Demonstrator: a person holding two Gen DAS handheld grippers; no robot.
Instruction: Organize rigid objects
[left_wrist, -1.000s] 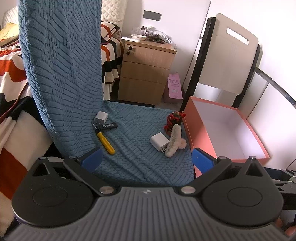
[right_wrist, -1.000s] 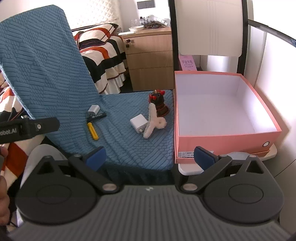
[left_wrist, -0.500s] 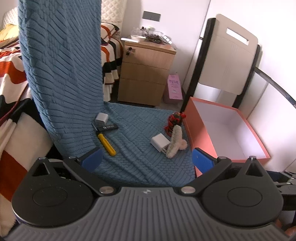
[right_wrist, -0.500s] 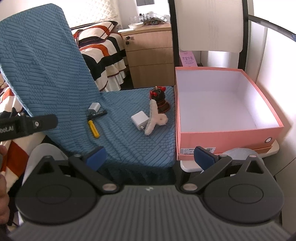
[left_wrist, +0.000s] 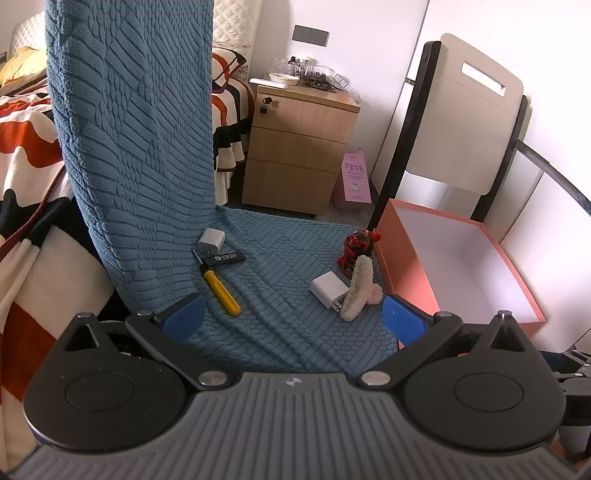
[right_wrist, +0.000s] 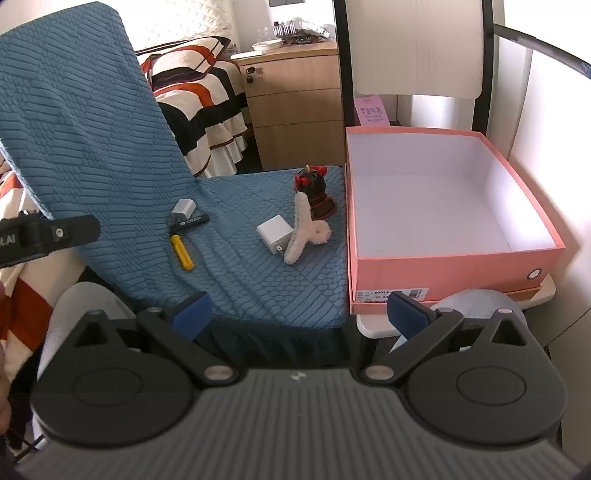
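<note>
On the blue-covered chair seat (left_wrist: 280, 266) (right_wrist: 236, 266) lie a yellow-handled screwdriver (left_wrist: 221, 291) (right_wrist: 182, 252), a black stick (left_wrist: 226, 257) (right_wrist: 188, 221), a small grey charger (left_wrist: 211, 240) (right_wrist: 183, 209), a white charger (left_wrist: 328, 294) (right_wrist: 273, 233), a fluffy white hair clip (left_wrist: 359, 288) (right_wrist: 304, 232) and a dark red-horned figurine (left_wrist: 356, 249) (right_wrist: 314, 190). An empty pink box (left_wrist: 461, 266) (right_wrist: 450, 266) stands to the right. My left gripper (left_wrist: 291, 319) and right gripper (right_wrist: 299, 314) are open and empty, near the seat's front edge.
A wooden nightstand (left_wrist: 299, 147) (right_wrist: 295, 96) stands behind the chair, a striped bed (left_wrist: 26, 118) (right_wrist: 199, 92) to the left. A white folding chair back (left_wrist: 469, 110) (right_wrist: 417, 48) rises behind the box. The left gripper's body (right_wrist: 44, 236) shows in the right wrist view.
Both grippers have drifted slightly back and up; the objects sit a little lower in both views. Nothing on the seat has moved.
</note>
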